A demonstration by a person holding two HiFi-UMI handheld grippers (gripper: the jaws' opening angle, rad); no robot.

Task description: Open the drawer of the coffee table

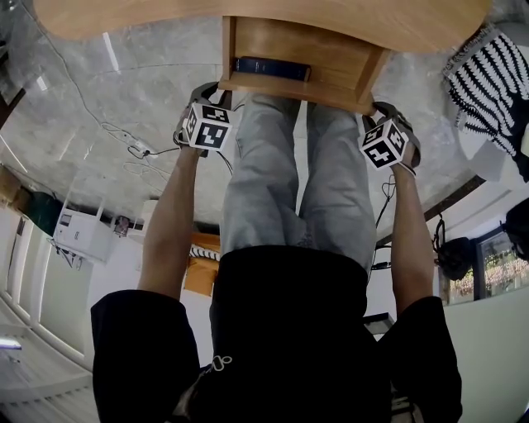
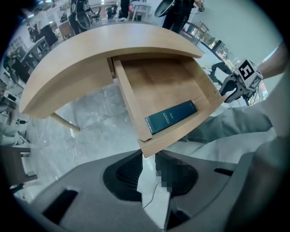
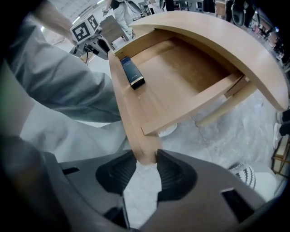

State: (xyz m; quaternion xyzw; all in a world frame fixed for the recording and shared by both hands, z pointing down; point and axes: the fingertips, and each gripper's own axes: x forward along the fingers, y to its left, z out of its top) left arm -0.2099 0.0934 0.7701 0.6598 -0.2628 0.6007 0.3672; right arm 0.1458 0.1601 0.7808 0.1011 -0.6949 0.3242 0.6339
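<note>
The wooden coffee table (image 1: 248, 16) has its drawer (image 1: 289, 45) pulled out towards me. A dark teal book (image 2: 171, 117) lies inside, against the drawer front, and it also shows as the dark teal book (image 3: 132, 72) in the right gripper view. My left gripper (image 2: 147, 157) is shut on one end corner of the drawer front (image 2: 181, 131), which sits between the ribbed pads. My right gripper (image 3: 146, 163) is shut on the drawer front's other end (image 3: 136, 136). In the head view the left gripper (image 1: 216, 89) and right gripper (image 1: 376, 109) flank the drawer, their tips hidden.
My legs in light trousers (image 1: 297, 182) stand between the two arms, just before the drawer. A black-and-white striped cloth (image 1: 488, 78) lies on the marble floor at the right. Cables (image 1: 132, 149) run over the floor at the left. A table leg (image 2: 63, 122) stands beside the drawer.
</note>
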